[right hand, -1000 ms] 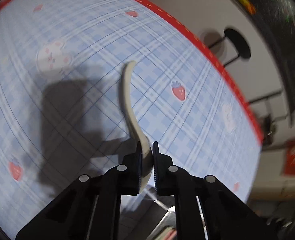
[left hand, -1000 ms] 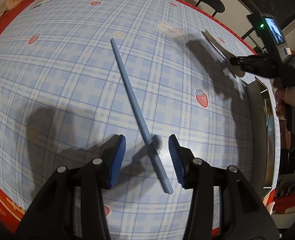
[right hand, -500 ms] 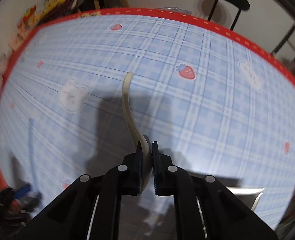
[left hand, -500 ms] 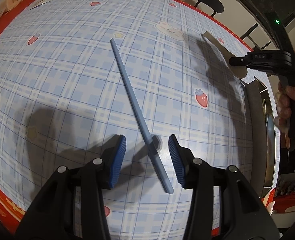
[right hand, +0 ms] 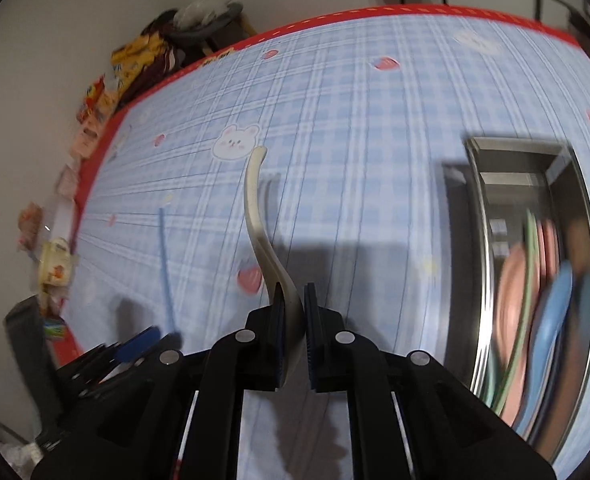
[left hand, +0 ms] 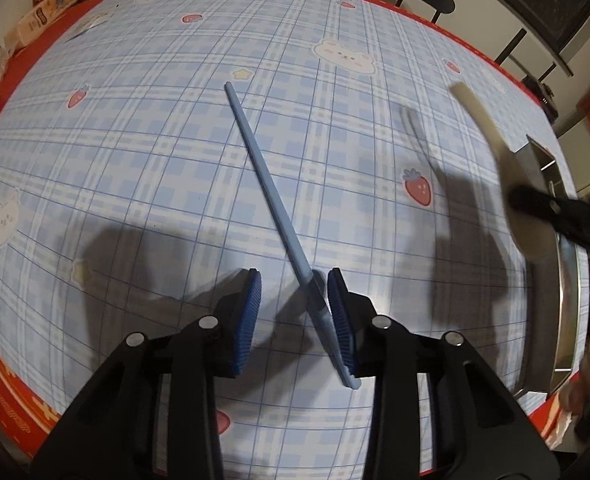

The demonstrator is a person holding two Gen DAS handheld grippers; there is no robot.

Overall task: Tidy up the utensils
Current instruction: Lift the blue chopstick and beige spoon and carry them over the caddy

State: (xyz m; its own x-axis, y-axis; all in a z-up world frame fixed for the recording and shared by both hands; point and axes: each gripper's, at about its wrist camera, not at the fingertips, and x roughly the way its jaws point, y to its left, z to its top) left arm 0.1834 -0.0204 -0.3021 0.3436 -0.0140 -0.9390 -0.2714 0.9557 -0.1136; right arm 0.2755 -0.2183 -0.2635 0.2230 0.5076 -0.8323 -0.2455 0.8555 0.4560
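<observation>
Cream spoon (right hand: 263,236) is clamped in right tool (right hand: 293,320), near steel tray (right hand: 575,184). Blue chopstick (left hand: 271,200) lies on desk (left hand: 135,160) between spread left tool (left hand: 293,312); slippage is risked, one pad touching.

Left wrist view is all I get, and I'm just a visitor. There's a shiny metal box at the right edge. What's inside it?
Observer: The right wrist view looks down into the metal box. It holds pink, green and blue utensils, too blurred to name.
Operator: And that cream thing near it, how is it held?
Observer: The right gripper is shut on the cream spoon at its wide bowl end, with the handle pointing forward over the table.
</observation>
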